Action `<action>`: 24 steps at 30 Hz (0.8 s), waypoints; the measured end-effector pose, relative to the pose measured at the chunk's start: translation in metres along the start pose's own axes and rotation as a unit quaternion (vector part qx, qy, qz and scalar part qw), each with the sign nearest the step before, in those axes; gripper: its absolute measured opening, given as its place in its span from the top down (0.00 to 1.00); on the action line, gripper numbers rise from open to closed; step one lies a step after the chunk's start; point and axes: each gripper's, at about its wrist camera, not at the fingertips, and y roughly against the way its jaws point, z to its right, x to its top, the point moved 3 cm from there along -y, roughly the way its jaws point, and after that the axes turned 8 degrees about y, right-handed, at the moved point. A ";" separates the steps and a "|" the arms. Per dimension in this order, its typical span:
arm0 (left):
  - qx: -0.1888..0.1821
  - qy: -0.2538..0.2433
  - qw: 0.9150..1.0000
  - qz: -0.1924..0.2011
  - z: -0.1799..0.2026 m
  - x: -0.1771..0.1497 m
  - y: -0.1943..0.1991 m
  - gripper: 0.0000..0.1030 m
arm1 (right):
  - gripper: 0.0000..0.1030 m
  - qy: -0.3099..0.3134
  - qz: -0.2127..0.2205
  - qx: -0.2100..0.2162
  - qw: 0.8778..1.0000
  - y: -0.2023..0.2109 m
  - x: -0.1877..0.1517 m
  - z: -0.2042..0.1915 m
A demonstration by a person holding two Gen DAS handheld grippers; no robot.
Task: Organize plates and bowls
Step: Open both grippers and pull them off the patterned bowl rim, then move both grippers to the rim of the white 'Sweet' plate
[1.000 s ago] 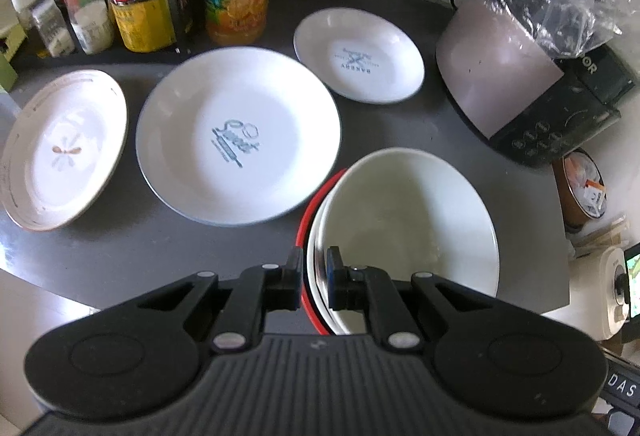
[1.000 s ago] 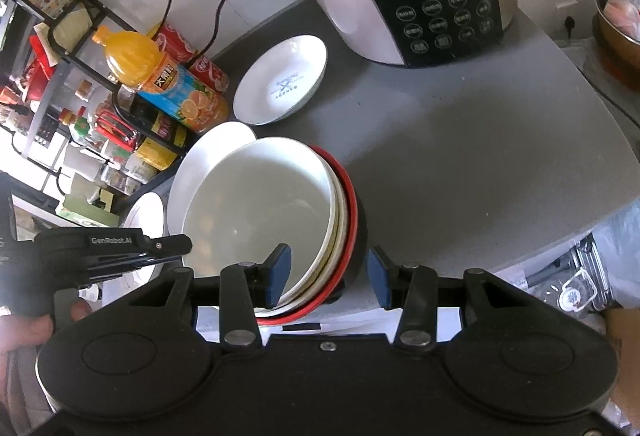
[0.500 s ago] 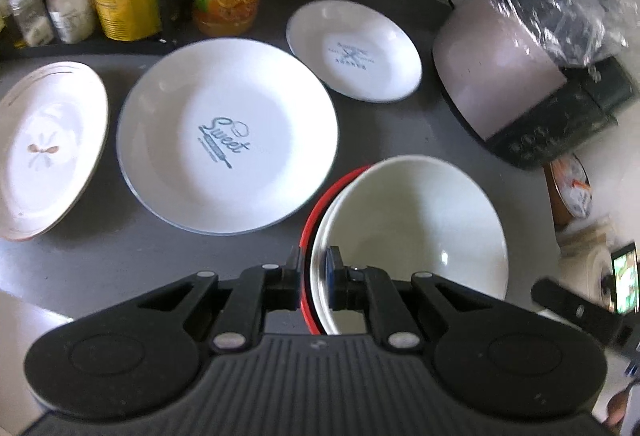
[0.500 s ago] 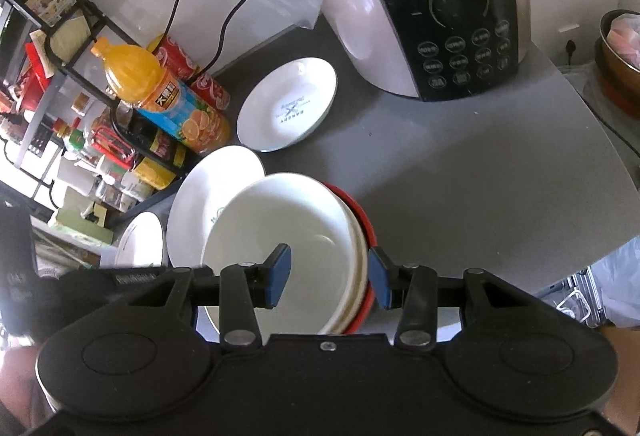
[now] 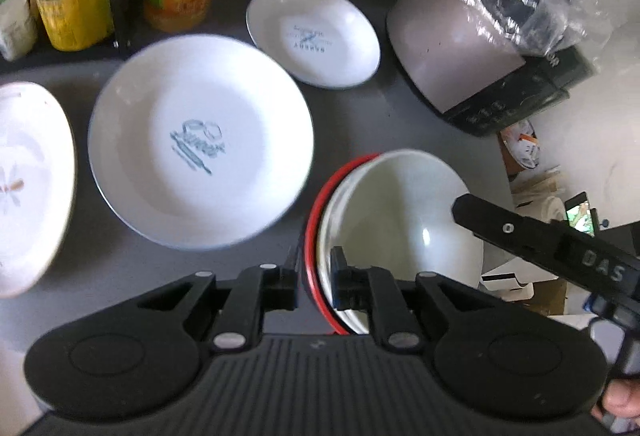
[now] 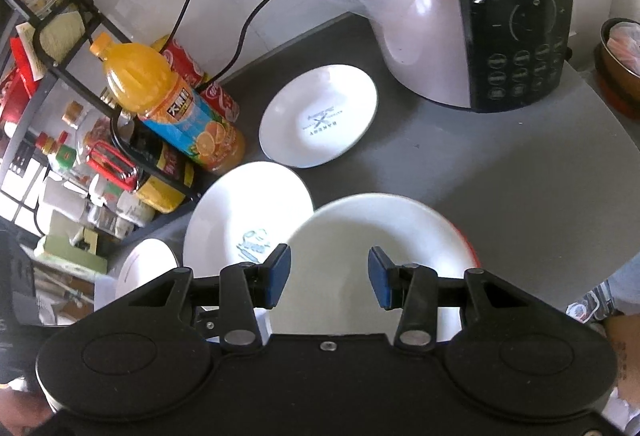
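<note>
White, glossy and nested, the stack of bowls [image 5: 400, 220] sits on my grey table [image 5: 360, 123], its outermost bowl rimmed in red. From the left wrist I see my left tool [image 5: 314, 278] straddling the stack's near rim, one finger outside the red edge, one inside; its jaws have just been easing apart, and I cannot tell whether the pads press. This view alone shows the right tool's black arm crossing above the bowls from the right. Beside the stack lie the large plate [image 5: 200, 139], the small plate [image 5: 314, 35] and an oval plate [image 5: 28, 187].

From the right wrist, my right tool [image 6: 328, 276] hangs open above the stack of bowls [image 6: 372, 236], gripping nothing. Only here do I read the rice cooker [image 6: 480, 35] front and the orange juice bottle [image 6: 172, 103] whole.
</note>
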 end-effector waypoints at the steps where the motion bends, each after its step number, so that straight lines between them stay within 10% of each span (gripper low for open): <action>1: -0.003 -0.003 1.000 0.001 -0.004 0.004 0.004 0.84 | 0.55 -0.002 0.001 -0.003 1.000 -0.002 0.001 -0.004; 14: 0.042 -0.025 0.998 0.038 -0.067 0.046 0.022 0.45 | 0.43 -0.015 0.019 -0.022 0.999 -0.025 0.005 -0.057; 24: 0.057 0.012 0.997 0.043 -0.089 0.059 0.015 0.41 | 0.42 0.017 -0.001 -0.022 1.000 -0.049 0.021 -0.060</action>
